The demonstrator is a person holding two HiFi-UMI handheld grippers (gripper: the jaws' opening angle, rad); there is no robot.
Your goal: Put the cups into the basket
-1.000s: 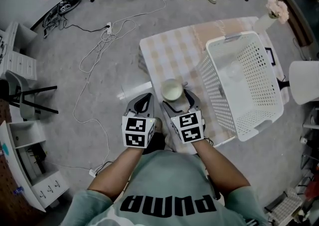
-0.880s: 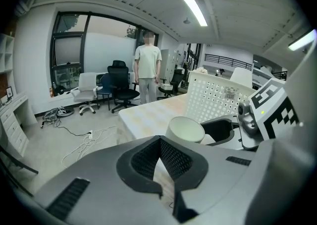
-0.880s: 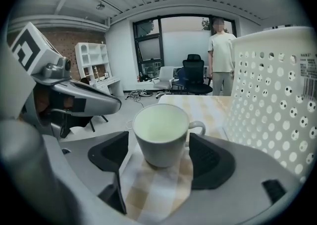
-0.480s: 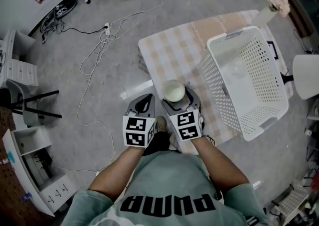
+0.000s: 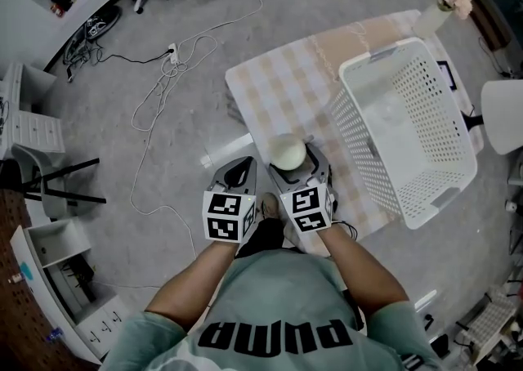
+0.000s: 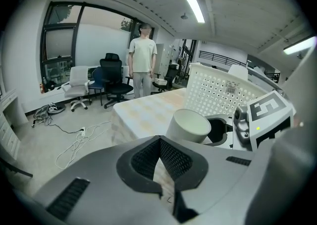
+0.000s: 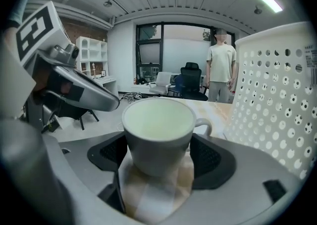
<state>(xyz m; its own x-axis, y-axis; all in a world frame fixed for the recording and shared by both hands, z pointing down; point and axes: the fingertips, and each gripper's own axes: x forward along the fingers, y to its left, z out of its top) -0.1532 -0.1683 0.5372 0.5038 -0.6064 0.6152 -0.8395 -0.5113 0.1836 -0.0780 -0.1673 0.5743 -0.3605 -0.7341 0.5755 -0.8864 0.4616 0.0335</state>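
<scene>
Table point(image 5: 242, 77): draped in a pale checked cloth point(image 5: 286, 91); cables point(image 5: 163, 83) lie on the floor to its left
Basket point(image 5: 409, 128): white, perforated, upright on the table's right part; its tall near wall stands just beside the cup point(image 5: 287, 151)
Left gripper point(image 6: 159, 142): jaws pressed together; nothing between them
Right gripper point(image 7: 159, 155): jaws pinching the cup's body from both sides
Cup: cream mug, upright, empty; handle toward the basket; at the table's near edge, outside the basket
</scene>
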